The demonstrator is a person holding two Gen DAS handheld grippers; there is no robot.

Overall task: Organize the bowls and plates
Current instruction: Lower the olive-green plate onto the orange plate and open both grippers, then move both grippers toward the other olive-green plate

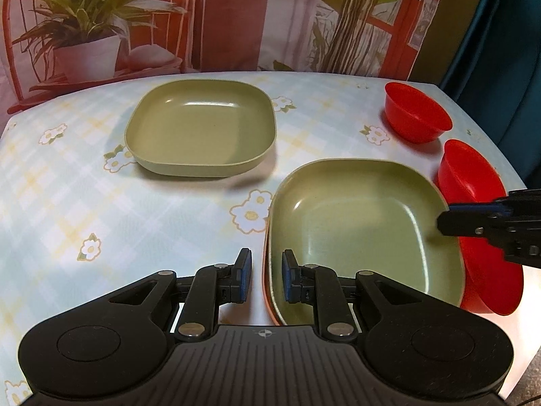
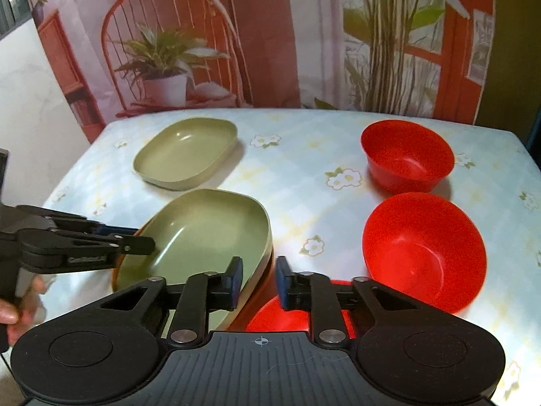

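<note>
A green square plate [image 1: 358,233] [image 2: 199,237] rests on an orange plate whose edge [image 1: 267,280] shows beneath it. My left gripper [image 1: 264,275] [image 2: 135,237] is open, its fingers straddling this stack's left rim. My right gripper [image 2: 259,282] [image 1: 446,218] is open, straddling the stack's right rim. A second green plate [image 1: 203,132] [image 2: 186,152] lies apart at the back. Three red bowls stand to the right: a far one [image 2: 407,155] [image 1: 417,115], a middle one [image 2: 424,250] [image 1: 473,189], and a near one [image 2: 280,314] under my right gripper.
The table [image 1: 101,203] [image 2: 304,186] has a pale checked cloth with flowers. A printed curtain [image 1: 236,17] hangs behind it. The table's right edge [image 1: 490,135] runs close to the bowls. A hand [image 2: 13,308] holds the left gripper.
</note>
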